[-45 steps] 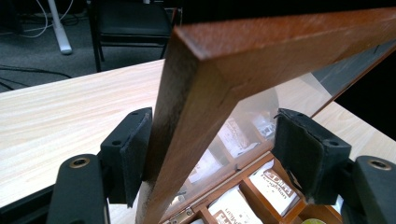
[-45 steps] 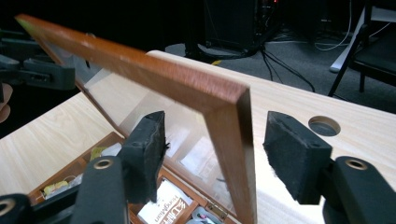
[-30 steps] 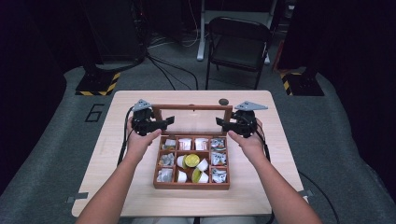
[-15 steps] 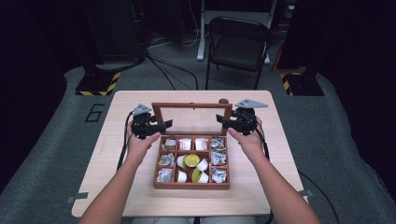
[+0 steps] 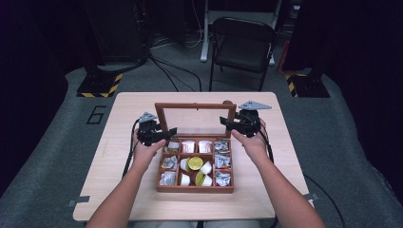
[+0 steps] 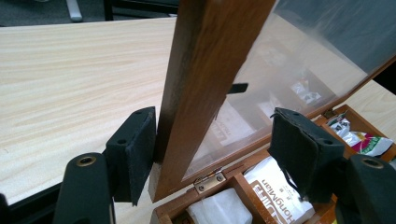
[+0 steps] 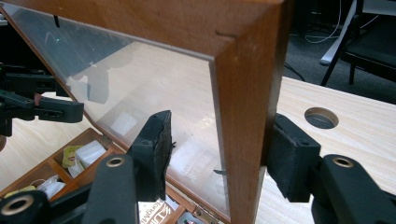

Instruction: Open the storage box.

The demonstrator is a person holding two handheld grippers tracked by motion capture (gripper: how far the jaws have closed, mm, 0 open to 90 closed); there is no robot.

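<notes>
Standing upright at the back of the wooden box [image 5: 195, 176] on the counter [image 5: 290, 142], the glass lid [image 5: 196, 119] is straddled at both side rails. My left tool [image 6: 212, 156], jaws just reopening slightly, touches one rail with one pad only. My right tool [image 7: 219, 154] is spread around the opposite rail, one pad touching.

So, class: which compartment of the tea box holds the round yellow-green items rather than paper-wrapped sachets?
The middle compartment of the wooden box: it holds round yellow-green pieces and small white cups, while the surrounding compartments hold flat wrapped sachets.
</notes>
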